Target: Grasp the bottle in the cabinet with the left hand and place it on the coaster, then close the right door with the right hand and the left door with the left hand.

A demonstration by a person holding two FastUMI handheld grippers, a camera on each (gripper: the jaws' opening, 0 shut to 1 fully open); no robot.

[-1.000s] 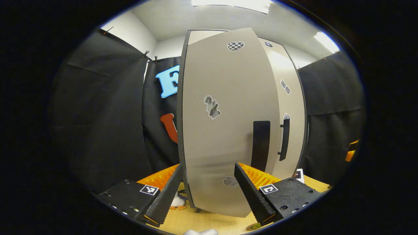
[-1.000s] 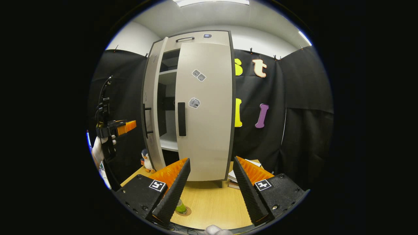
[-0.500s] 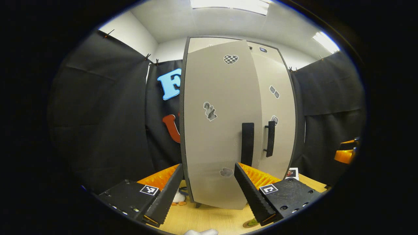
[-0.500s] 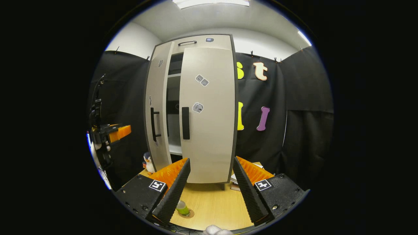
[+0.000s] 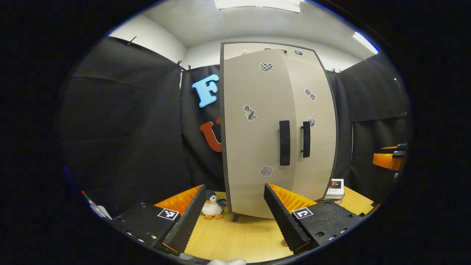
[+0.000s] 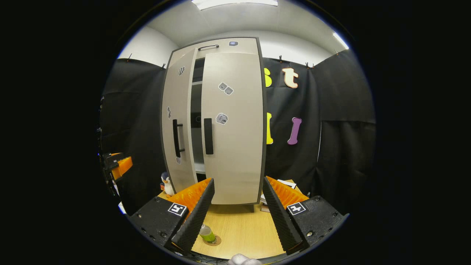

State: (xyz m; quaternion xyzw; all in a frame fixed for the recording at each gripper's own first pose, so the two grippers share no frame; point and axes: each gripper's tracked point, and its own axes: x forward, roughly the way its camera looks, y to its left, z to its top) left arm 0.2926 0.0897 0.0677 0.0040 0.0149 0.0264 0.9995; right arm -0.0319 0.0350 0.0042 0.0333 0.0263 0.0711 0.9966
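Note:
The tall beige cabinet point(image 6: 220, 48) stands on the wooden table. Its right door point(image 6: 233, 147) is shut flat. The left door point(image 6: 176, 110) stands slightly ajar, with a dark gap beside it; in the left gripper view the left door point(image 5: 254, 140) looks almost flush with the right door point(image 5: 316, 147). A bottle of green liquid point(image 6: 207, 233) stands upright on the round coaster point(image 6: 216, 241), just beside my right gripper's left finger. My left gripper point(image 5: 233, 187) is open and empty, back from the left door. My right gripper point(image 6: 238, 180) is open, facing the right door.
A toy penguin point(image 5: 212, 207) sits at the cabinet's left foot. Books point(image 5: 335, 185) lie at its right foot. The other gripper point(image 6: 118, 165) shows far left in the right gripper view. The table point(image 6: 239, 228) has bare wood in front of the cabinet.
The left door has swung from well open to nearly shut. My left gripper has backed away from it and, seen from the right gripper view, dropped lower. The right gripper barely moved.

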